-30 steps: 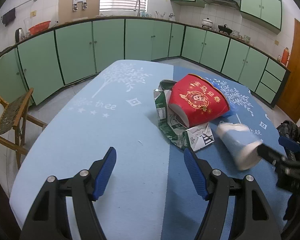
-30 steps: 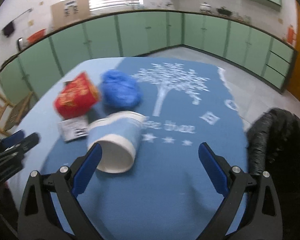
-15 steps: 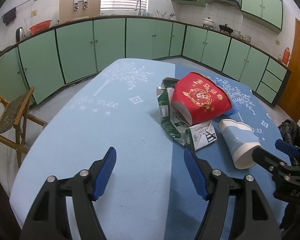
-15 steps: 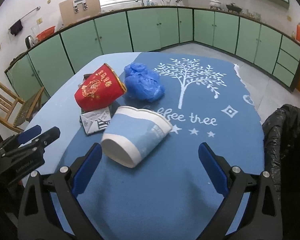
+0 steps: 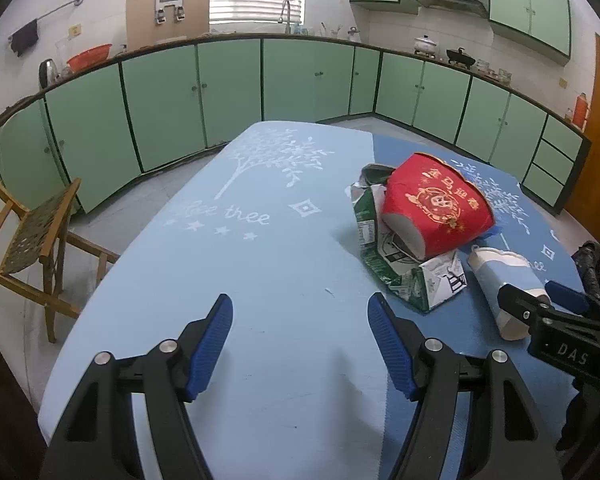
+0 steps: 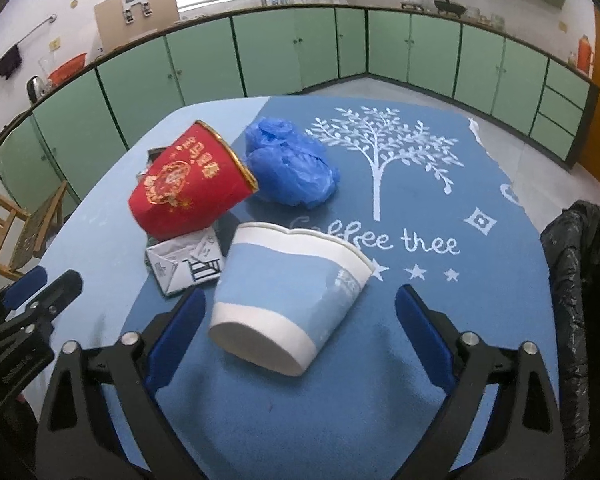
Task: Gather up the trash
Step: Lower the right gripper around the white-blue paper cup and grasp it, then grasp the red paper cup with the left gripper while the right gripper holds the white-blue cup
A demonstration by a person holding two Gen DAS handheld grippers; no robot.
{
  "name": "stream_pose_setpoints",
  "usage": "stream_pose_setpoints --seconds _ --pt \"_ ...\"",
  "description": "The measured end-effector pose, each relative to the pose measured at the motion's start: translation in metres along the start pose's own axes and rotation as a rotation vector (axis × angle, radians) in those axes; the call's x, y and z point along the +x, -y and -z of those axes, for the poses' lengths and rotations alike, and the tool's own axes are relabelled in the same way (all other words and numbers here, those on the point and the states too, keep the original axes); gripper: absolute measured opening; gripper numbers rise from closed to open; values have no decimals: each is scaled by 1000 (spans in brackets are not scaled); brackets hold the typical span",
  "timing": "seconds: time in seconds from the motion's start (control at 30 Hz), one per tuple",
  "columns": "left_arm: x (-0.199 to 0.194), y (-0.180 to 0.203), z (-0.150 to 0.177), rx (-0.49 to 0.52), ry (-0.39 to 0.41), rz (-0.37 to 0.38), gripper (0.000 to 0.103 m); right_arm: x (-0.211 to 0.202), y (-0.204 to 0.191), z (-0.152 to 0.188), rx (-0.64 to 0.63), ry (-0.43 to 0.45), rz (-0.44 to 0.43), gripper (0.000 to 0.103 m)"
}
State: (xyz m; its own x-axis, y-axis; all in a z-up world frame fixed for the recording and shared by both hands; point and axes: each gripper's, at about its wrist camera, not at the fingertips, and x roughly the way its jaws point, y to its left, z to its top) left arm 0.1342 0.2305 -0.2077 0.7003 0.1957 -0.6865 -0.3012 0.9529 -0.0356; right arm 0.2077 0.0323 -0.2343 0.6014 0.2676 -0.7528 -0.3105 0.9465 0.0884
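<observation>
A blue-and-white paper cup (image 6: 284, 300) lies on its side on the blue tablecloth, base toward me, between the open fingers of my right gripper (image 6: 300, 320); it also shows in the left wrist view (image 5: 504, 280). Behind it lie a red paper cup (image 6: 188, 192), a crushed green-and-white carton (image 5: 404, 268) and a crumpled blue plastic bag (image 6: 292, 168). My left gripper (image 5: 300, 340) is open and empty over the light blue cloth, left of the pile. The right gripper (image 5: 540, 304) shows at the right edge of the left wrist view.
A black trash bag (image 6: 580, 280) hangs at the table's right edge. A wooden chair (image 5: 28, 232) stands left of the table. Green cabinets (image 5: 300, 80) line the far walls.
My right gripper has moved forward and the blue-and-white cup now lies between its open fingers. The left gripper has hardly moved.
</observation>
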Motion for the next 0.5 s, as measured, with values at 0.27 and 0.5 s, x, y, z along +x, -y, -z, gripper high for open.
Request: stream_pose_setpoints --seconds 0.27,0.5 --pt "0 9 1 2 -2 20 69 1 10 0 21 -29 -68 65" --pt "1 23 -5 9 7 55 69 -11 23 1 25 -11 -93 57"
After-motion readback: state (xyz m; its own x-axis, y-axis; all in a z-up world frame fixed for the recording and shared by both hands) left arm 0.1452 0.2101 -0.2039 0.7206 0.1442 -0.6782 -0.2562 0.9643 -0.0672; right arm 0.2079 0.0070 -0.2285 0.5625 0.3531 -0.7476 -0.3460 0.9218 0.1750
